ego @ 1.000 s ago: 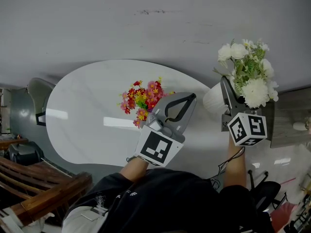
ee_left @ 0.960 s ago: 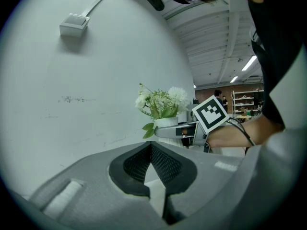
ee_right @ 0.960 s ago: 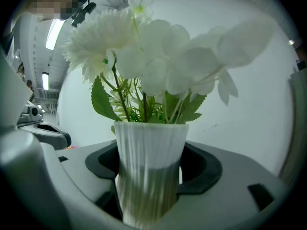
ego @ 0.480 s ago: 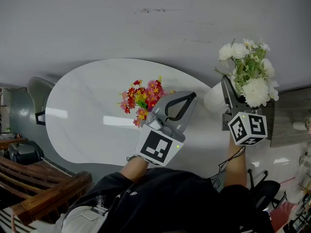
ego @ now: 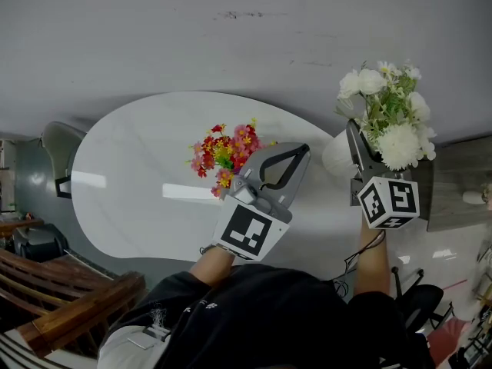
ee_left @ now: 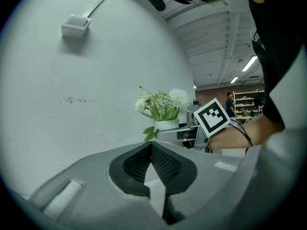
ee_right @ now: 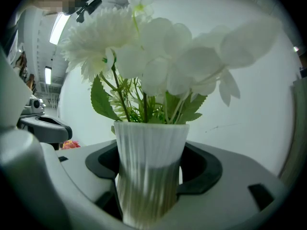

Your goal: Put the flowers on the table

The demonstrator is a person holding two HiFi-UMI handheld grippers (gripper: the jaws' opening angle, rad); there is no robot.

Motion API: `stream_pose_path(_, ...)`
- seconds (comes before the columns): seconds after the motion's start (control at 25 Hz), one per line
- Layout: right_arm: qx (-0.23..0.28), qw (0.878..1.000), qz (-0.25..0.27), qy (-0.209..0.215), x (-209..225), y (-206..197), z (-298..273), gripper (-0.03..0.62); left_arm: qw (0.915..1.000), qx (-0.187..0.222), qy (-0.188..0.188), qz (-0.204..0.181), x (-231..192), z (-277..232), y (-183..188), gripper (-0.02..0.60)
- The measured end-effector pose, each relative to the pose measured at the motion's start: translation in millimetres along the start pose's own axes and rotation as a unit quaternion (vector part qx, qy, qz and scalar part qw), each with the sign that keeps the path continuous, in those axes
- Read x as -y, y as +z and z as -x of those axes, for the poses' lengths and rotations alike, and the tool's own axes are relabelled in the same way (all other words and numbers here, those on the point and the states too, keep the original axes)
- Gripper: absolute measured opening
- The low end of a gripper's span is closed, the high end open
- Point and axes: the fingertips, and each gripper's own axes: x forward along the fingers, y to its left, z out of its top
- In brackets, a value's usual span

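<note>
A white ribbed vase (ee_right: pixel 151 166) of white flowers (ee_right: pixel 144 42) sits between the jaws of my right gripper (ee_right: pixel 151 176), which is shut on it. In the head view that vase (ego: pixel 336 156) hangs at the right end of the white oval table (ego: pixel 131 183), with the right gripper (ego: pixel 347 141) beside the white blooms (ego: pixel 388 118). A bunch of red, pink and yellow flowers (ego: pixel 223 156) rests on the tabletop. My left gripper (ego: pixel 300 154) is just right of that bunch, shut with nothing held; its pads (ee_left: pixel 158 159) meet at the tips.
A wooden bench (ego: pixel 61 298) stands at the lower left and a dark chair (ego: pixel 54 148) at the table's left end. A grey shelf (ego: pixel 453 183) is at the right. The person's dark clothing (ego: pixel 261 321) fills the bottom.
My right gripper with the white vase has shifted slightly left and up. The left gripper and the red flowers have hardly moved.
</note>
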Motion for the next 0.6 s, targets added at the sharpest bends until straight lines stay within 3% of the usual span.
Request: stream_pose_path(0.6, -0.007, 1.000, 0.023, 0.002, -8.7, -3.3, 6.4, 0.342, 1.0000, 0.007, -0.004, -0.004, 6.0, 5.9, 3.8, -0.002)
